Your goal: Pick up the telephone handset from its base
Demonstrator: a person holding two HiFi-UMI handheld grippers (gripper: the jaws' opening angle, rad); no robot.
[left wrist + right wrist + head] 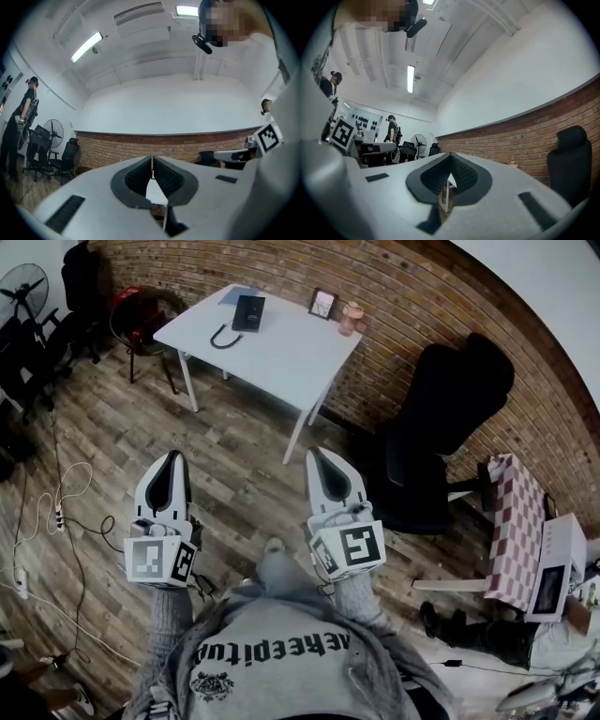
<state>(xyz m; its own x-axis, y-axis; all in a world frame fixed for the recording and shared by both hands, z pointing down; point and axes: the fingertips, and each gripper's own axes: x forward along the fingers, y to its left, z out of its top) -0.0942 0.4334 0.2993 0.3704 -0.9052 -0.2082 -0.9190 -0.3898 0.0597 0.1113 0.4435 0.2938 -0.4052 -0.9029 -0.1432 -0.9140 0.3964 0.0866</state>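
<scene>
A black telephone (248,311) lies on the white table (281,357) far ahead, by the brick wall, and a thin curved black cord (224,337) rests beside it. Whether the handset sits on the base is too small to tell. Both grippers hover over the wooden floor close to my body, well short of the table. My left gripper (174,457) (152,158) is shut with nothing in it. The right gripper (315,455) (450,154) also has its tips together and is empty. A sliver of the white table (157,193) shows behind the left jaws.
A black office chair (441,427) stands right of the table. A picture frame (322,304) and a pinkish cup (352,318) sit at the table's back edge. Cables (56,512) run over the floor at left. A checked-cloth stand (516,531) and a white microwave (558,568) are at right.
</scene>
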